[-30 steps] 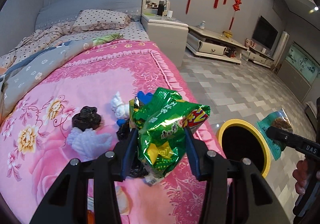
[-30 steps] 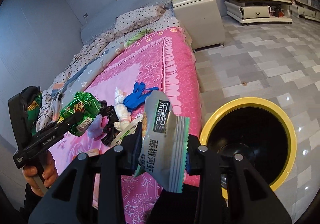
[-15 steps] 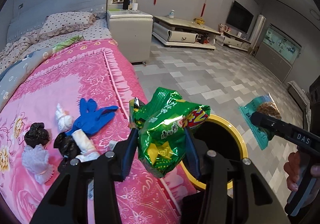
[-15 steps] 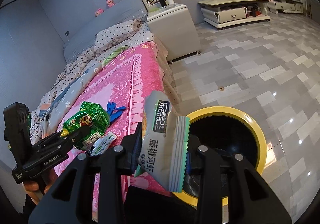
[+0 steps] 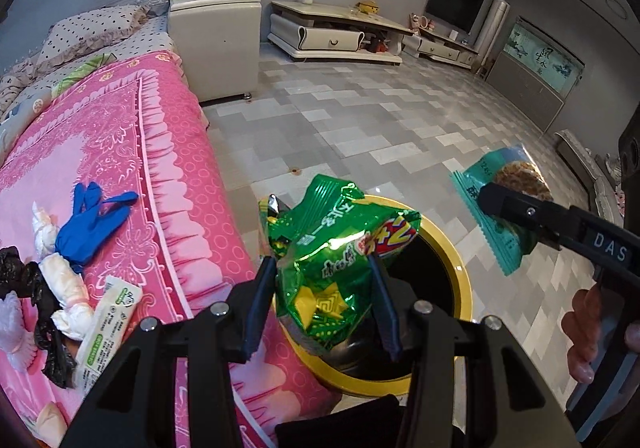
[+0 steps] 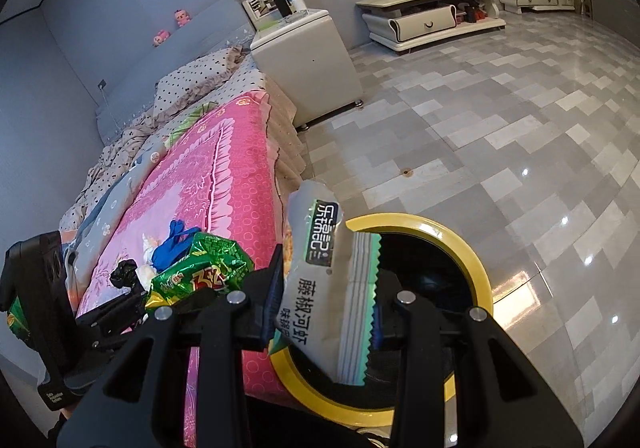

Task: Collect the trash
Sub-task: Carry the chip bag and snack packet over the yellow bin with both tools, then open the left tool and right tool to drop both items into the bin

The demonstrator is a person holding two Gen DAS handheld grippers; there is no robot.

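My left gripper (image 5: pixel 322 296) is shut on a crumpled green snack bag (image 5: pixel 332 264) and holds it over the near rim of a black bin with a yellow rim (image 5: pixel 460 272). My right gripper (image 6: pixel 326 300) is shut on a grey and teal snack packet (image 6: pixel 320 288), held above the same bin (image 6: pixel 476 268). The teal packet (image 5: pixel 500 204) also shows at the right of the left wrist view. The green bag (image 6: pixel 200 268) shows at the left of the right wrist view.
A pink bedspread (image 5: pixel 120 136) holds more trash: a blue glove (image 5: pixel 92 220), white tissue wads (image 5: pixel 64 284), black crumpled bags (image 5: pixel 24 276) and a white-green wrapper (image 5: pixel 104 328). A white nightstand (image 5: pixel 216 44) and TV cabinet (image 5: pixel 332 36) stand on the tiled floor (image 5: pixel 380 116).
Both grippers have swung right from over the bed to above the bin, each still holding its packet. The trash on the bed has slid to the left of the views.
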